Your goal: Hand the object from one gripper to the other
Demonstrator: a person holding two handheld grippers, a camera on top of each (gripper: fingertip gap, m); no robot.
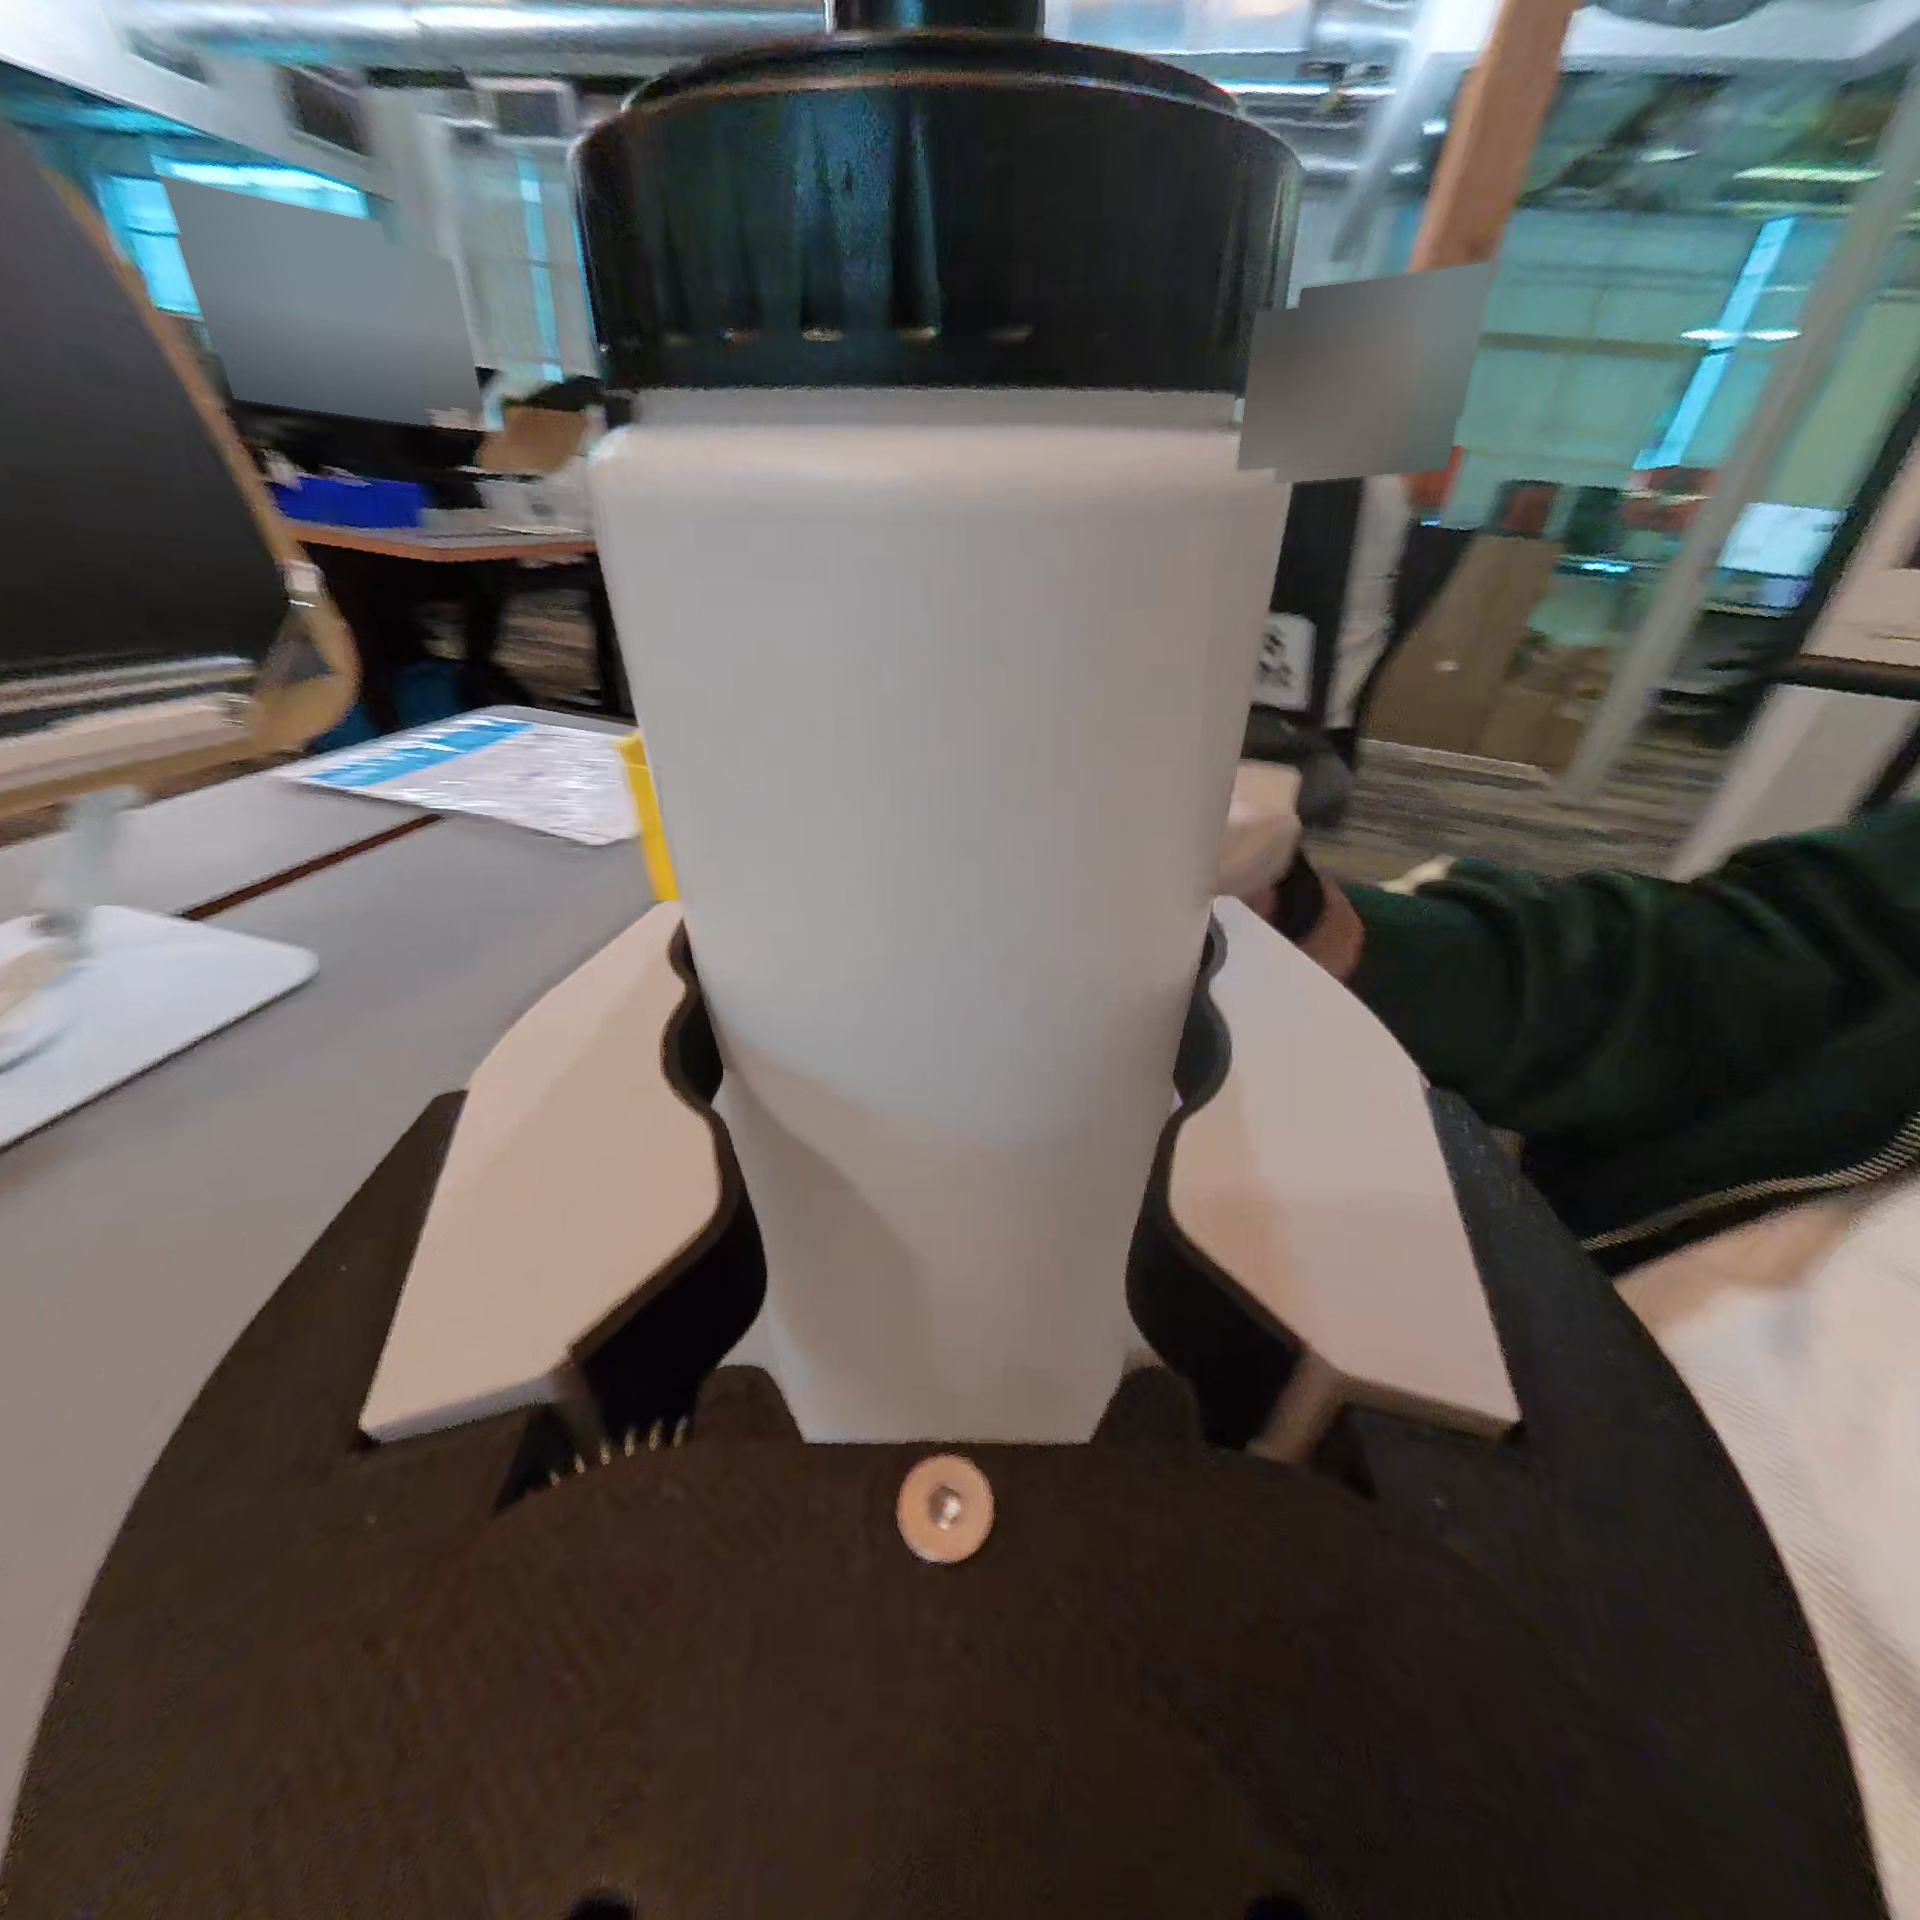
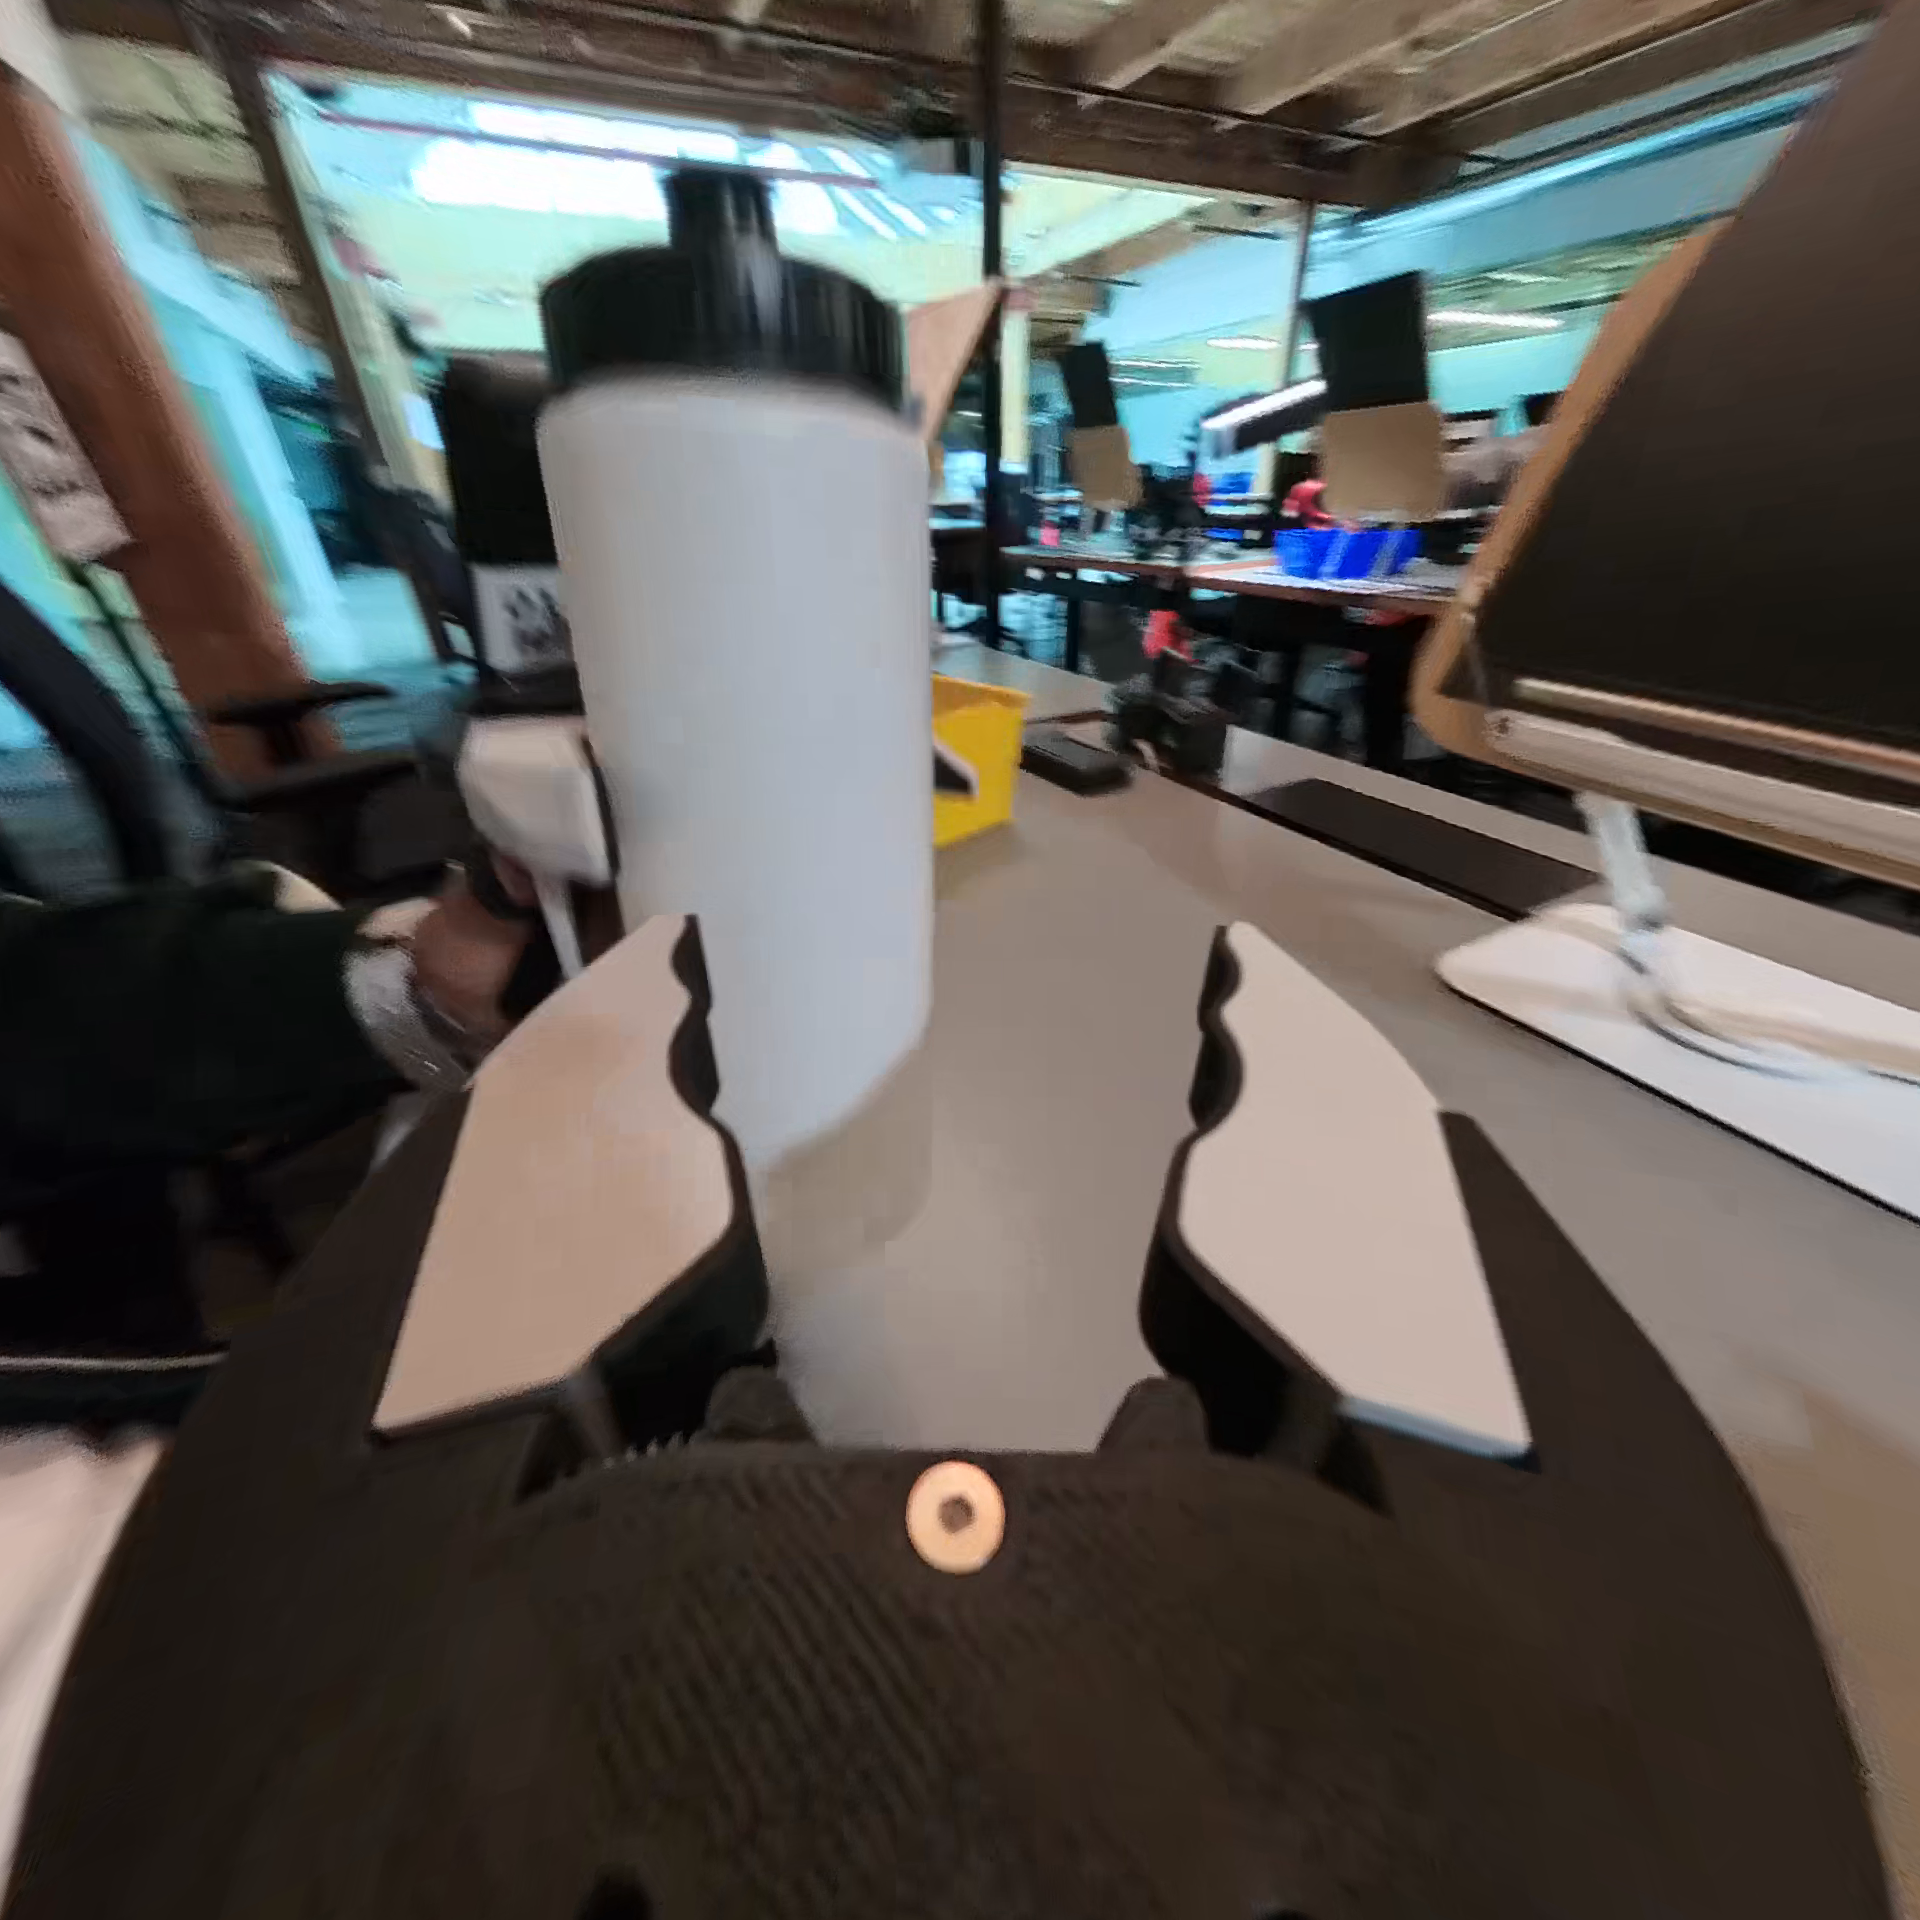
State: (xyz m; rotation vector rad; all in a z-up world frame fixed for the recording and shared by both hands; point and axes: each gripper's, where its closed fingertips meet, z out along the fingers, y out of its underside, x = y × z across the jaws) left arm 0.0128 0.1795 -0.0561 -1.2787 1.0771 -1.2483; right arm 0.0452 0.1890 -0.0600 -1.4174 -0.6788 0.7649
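A white plastic bottle (image 1: 935, 779) with a black screw cap (image 1: 935, 229) stands upright in my left gripper (image 1: 945, 935), whose fingers press on both sides of its lower body. In the right wrist view the same bottle (image 2: 748, 727) is held up above the grey table (image 2: 1091, 1039). It sits between the fingers of my right gripper (image 2: 956, 935), close to the left finger (image 2: 592, 1143), with a wide gap to the right finger. The right gripper's jaws are spread open and empty. The left gripper's white body (image 2: 535, 805) and the hand holding it (image 2: 457, 966) show behind the bottle.
A yellow bin (image 2: 977, 758) stands on the table behind the bottle. A monitor (image 2: 1714, 520) on a white stand (image 2: 1662, 997) is at the right. A printed sheet (image 1: 488, 769) lies on the table. A dark green sleeve (image 1: 1610, 1018) reaches in from the right.
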